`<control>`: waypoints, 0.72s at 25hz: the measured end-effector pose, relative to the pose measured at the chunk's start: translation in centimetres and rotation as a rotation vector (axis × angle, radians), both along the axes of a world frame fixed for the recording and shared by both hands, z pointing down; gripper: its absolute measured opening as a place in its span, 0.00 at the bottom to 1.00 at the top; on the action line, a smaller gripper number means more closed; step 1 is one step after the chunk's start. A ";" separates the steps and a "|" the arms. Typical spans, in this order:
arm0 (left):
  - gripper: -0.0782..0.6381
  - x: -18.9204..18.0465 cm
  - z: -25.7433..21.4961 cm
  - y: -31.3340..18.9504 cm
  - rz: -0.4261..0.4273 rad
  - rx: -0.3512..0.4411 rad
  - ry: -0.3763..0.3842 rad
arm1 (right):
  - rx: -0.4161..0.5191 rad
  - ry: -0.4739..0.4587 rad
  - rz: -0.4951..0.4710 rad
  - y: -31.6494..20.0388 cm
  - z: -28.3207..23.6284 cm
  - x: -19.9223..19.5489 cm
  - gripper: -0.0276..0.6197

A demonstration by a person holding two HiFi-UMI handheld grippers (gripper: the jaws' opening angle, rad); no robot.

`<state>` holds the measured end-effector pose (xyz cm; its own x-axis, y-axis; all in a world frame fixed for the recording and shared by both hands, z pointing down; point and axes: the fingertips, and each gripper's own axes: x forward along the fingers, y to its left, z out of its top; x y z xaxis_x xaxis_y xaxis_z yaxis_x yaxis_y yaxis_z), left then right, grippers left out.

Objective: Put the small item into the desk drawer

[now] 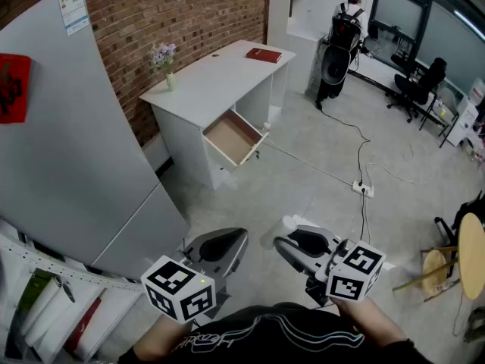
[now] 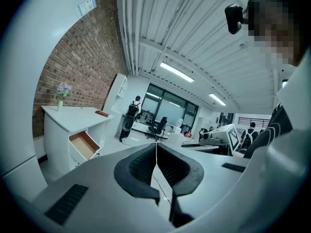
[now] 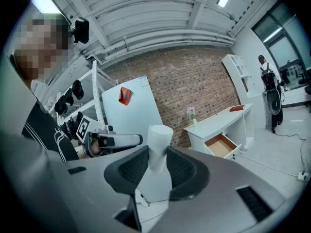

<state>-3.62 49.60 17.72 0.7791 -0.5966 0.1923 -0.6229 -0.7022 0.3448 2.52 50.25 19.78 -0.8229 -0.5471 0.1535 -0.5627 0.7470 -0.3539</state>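
The grey concrete floor fills most of the head view and runs out in front of the white bench. A red brick wall stands right behind the bench. A tall pale grey cabinet rises to the left of the bench. Past the bench's far end, a person with a black backpack stands with their back turned. The wooden-lined drawer hangs pulled open from the bench's front, and its inside is bare. Well apart from the bench, across the floor and low in the head view, are the two tools. The left hand-held gripper has its dark pads pressed together with nothing between them. The right hand-held gripper stands partly apart and clamps a small object. A flat red book lies near the far end of the bench top. A small green vase of pale purple flowers stands at the near end of the bench top, by the wall. A white power strip lies on the floor to the right of the bench. The small white cylindrical item stands upright between the right pads, its top above them, far from the bench and not in the drawer.
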 end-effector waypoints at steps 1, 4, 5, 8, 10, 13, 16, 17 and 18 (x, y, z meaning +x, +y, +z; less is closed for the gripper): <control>0.14 -0.1 0.1 -0.2 0.002 0.002 0.004 | 0.001 0.000 -0.001 -0.2 0.0 -0.1 0.24; 0.14 -0.3 0.4 -0.8 0.003 0.005 0.007 | 0.005 -0.004 -0.001 -0.8 0.0 -0.4 0.24; 0.14 -0.3 0.5 -1.0 0.003 0.004 0.005 | 0.004 -0.005 0.000 -1.0 0.0 -0.4 0.24; 0.14 -0.3 0.6 -1.2 0.001 -0.001 0.000 | -0.003 -0.006 0.003 -1.4 0.3 -0.1 0.24; 0.14 -0.2 0.6 -1.5 0.000 0.002 -0.006 | 0.003 -0.003 0.002 -1.8 0.2 0.1 0.24; 0.14 0.0 0.5 -2.3 -0.004 0.007 -0.013 | 0.021 0.006 0.009 -2.8 0.2 0.4 0.24; 0.14 -0.1 0.6 -3.7 -0.014 0.008 -0.027 | 0.025 -0.002 0.010 -4.5 0.2 0.5 0.24; 0.14 -0.1 0.6 -4.3 -0.018 0.009 -0.031 | 0.025 -0.008 0.008 -5.2 0.2 0.5 0.24; 0.14 -0.2 0.7 -4.9 -0.021 0.008 -0.033 | 0.025 -0.013 0.006 -5.9 0.2 0.4 0.24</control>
